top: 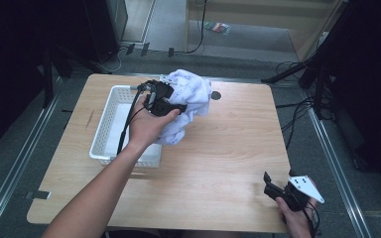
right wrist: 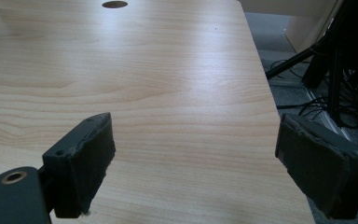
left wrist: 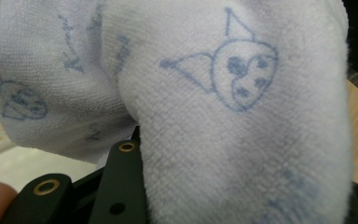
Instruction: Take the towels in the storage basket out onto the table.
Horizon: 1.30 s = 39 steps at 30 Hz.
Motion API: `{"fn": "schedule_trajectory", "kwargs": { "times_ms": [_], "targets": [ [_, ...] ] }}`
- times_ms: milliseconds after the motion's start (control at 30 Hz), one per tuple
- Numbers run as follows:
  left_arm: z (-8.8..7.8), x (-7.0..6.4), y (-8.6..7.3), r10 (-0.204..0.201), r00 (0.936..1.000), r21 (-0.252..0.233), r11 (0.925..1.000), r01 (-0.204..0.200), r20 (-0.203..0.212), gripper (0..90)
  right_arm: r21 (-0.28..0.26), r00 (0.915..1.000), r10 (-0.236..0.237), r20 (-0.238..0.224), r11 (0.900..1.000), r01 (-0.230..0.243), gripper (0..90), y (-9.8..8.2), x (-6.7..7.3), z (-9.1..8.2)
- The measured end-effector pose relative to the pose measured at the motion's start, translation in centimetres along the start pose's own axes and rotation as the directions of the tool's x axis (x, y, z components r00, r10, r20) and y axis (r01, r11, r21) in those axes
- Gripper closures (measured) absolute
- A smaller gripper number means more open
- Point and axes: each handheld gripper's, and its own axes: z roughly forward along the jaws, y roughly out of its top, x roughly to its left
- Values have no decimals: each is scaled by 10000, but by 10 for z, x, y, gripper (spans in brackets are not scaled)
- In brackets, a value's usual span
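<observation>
1. One white printed towel [top: 188, 101] hangs bunched from the clamped left gripper [top: 171, 106], just right of the white basket [top: 110, 130].
2. Left gripper view: towel [left wrist: 223, 116] pinched between the jaws.
3. Right gripper [right wrist: 193, 163] gapes empty over bare table [right wrist: 168, 70], well away.

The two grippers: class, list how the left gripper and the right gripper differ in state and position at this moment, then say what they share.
1. The left gripper is shut on a white towel; the right gripper stands open with nothing between its pads.
2. The left gripper is raised beside the white basket; the right gripper sits low at the table's near right corner.
Both are black, two-jawed and hand-held.
</observation>
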Motion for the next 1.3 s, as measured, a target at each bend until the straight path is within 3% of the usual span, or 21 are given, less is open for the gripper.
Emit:
{"fn": "schedule_trajectory", "kwargs": {
  "times_ms": [333, 600, 800, 1033, 1300],
  "targets": [
    [19, -18, 2, 123, 9995, 112, 9999, -126, 291, 613, 13, 9999, 110, -54, 9999, -110, 124, 0, -1, 0],
    [42, -29, -2, -35, 9993, 199, 9998, 28, 383, 609, 10, 9997, 219, -95, 9998, -219, 129, 0, -2, 0],
    [59, -34, -9, -315, 9990, 76, 9995, 313, 315, 605, 3, 9997, 222, -89, 9998, -222, 131, 0, -2, 0],
    [75, -37, -17, -357, 9986, 29, 9994, 357, 391, 593, 8, 9997, 236, -110, 9997, -236, 131, 0, -2, 0],
    [100, -43, -33, -442, 9988, 330, 9985, 435, 212, 584, 23, 9996, 257, -115, 9997, -257, 132, 0, -2, 0]
  ]
}}
